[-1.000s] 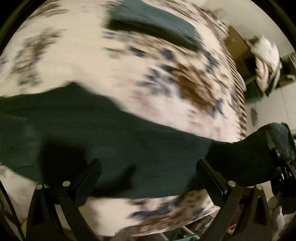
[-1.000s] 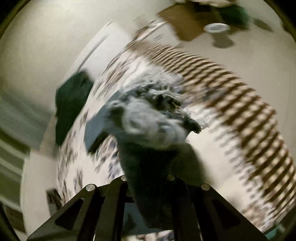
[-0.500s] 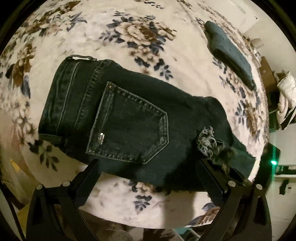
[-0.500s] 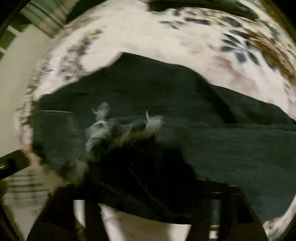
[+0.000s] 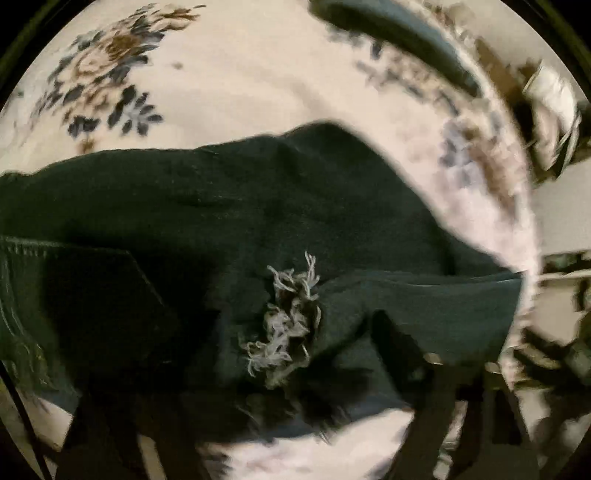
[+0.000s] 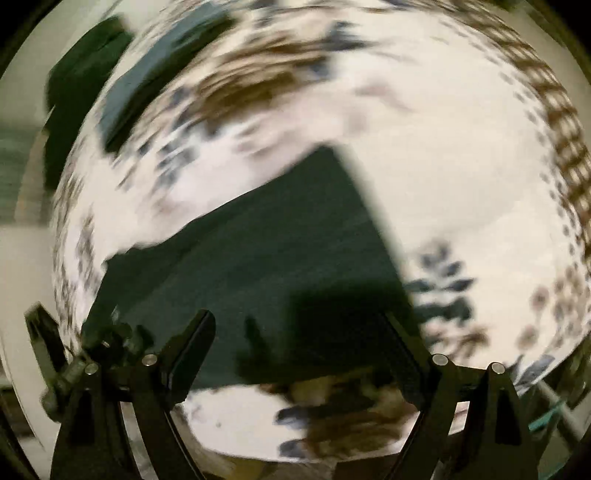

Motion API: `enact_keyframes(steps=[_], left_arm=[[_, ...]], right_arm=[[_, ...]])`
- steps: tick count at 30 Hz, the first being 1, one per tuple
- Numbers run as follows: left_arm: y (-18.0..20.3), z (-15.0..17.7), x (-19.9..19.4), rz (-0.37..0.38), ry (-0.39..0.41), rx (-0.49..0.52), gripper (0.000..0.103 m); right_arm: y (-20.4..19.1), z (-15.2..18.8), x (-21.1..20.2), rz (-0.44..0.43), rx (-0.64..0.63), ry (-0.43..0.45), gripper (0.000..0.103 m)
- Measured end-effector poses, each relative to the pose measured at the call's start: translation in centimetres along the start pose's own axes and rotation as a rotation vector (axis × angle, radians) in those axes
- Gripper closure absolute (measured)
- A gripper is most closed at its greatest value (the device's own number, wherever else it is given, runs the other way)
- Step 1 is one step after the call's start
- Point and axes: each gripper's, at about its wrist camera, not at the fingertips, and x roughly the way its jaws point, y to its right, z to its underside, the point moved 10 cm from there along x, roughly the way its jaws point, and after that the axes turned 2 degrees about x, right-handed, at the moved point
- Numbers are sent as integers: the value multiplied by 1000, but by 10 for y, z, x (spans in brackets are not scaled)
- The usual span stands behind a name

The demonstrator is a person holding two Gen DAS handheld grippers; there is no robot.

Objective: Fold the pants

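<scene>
Pants: dark denim, frayed tear, lying part-folded near the bed's near edge. Left gripper closing, cloth between its jaws, no pinch seen yet; right gripper spread wide, holding nothing. Risk: a bite on one layer only, dragging the fold askew. Bed cover: cream floral. Far edge: another folded dark garment; cluttered room beyond.

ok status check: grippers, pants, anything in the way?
Left gripper closing over the frayed hem, grip unconfirmed. Right gripper open, empty. Pants lying folded over on the floral bedspread. Nothing in the way.
</scene>
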Motion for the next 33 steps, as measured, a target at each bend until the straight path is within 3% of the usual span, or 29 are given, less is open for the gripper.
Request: enact_keyframes(steps=[5, 8, 10, 12, 15, 17, 21, 24, 27, 28, 29, 30, 33], left_arm=[[-6, 4, 12, -71, 32, 58, 34], [-7, 5, 4, -61, 37, 12, 34], [-16, 5, -22, -1, 76, -114, 36], [-32, 8, -61, 91, 169, -265, 34], [-74, 28, -104, 191, 276, -509, 13], [-112, 46, -117, 226, 326, -681, 13], [-200, 91, -106, 221, 443, -1002, 13], [-240, 100, -75, 243, 468, -1139, 13], [-252, 85, -58, 281, 502, -1181, 15], [-255, 78, -58, 261, 519, -1157, 18], [-255, 72, -63, 228, 541, -1116, 32], [-255, 66, -68, 171, 547, -1052, 61], [-247, 55, -81, 68, 541, -956, 76]], right_arm=[[21, -18, 34, 106, 0, -32, 13], [14, -17, 36, 132, -25, -37, 13], [0, -17, 34, 170, -48, -20, 13], [-7, -10, 21, 234, -72, -4, 13], [-31, 9, 10, 242, -110, 6, 13], [-49, 20, 10, 213, -121, 3, 13], [-77, 37, 27, 158, -134, -45, 13], [-106, 39, 52, 138, -165, -70, 13], [-126, 35, 69, 139, -205, -69, 13], [-131, 34, 72, 144, -218, -68, 13], [-137, 32, 76, 150, -235, -65, 13], [-143, 29, 80, 160, -255, -60, 13], [-159, 26, 86, 195, -301, -49, 13]])
